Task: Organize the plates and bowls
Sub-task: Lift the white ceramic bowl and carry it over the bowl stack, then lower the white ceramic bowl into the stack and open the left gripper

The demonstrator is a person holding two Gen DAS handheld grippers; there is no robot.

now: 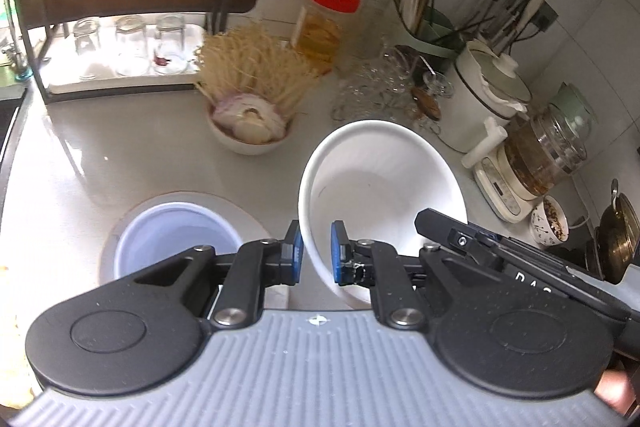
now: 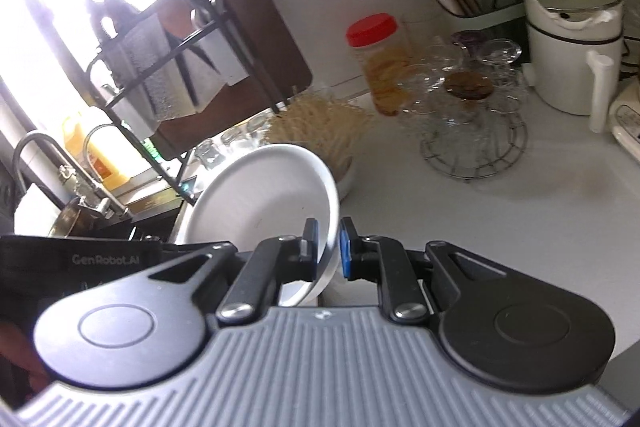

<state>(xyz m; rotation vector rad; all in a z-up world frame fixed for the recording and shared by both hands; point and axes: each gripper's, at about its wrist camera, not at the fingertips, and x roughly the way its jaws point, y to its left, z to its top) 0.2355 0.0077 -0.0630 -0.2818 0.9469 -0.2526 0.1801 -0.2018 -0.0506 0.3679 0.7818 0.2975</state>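
Observation:
Both grippers hold one white bowl [image 1: 384, 179], tilted above the counter. My left gripper [image 1: 316, 253] is shut on its left rim, one blue pad inside the wall and one outside. In the right wrist view, the same white bowl [image 2: 260, 195] has my right gripper [image 2: 329, 247] shut on its right rim. Below and left of the held bowl, a pale blue bowl [image 1: 172, 235] rests on a beige plate [image 1: 244, 213] on the counter.
A bowl of dried noodles and shells [image 1: 252, 107] stands behind. Further back are a red-lidded jar [image 1: 328, 19], a wire rack of glassware [image 2: 472, 115], a white pot [image 1: 488, 99], a glass kettle [image 1: 540, 155] and a tray of upturned glasses [image 1: 132, 47]. A sink faucet [image 2: 60, 167] is at left.

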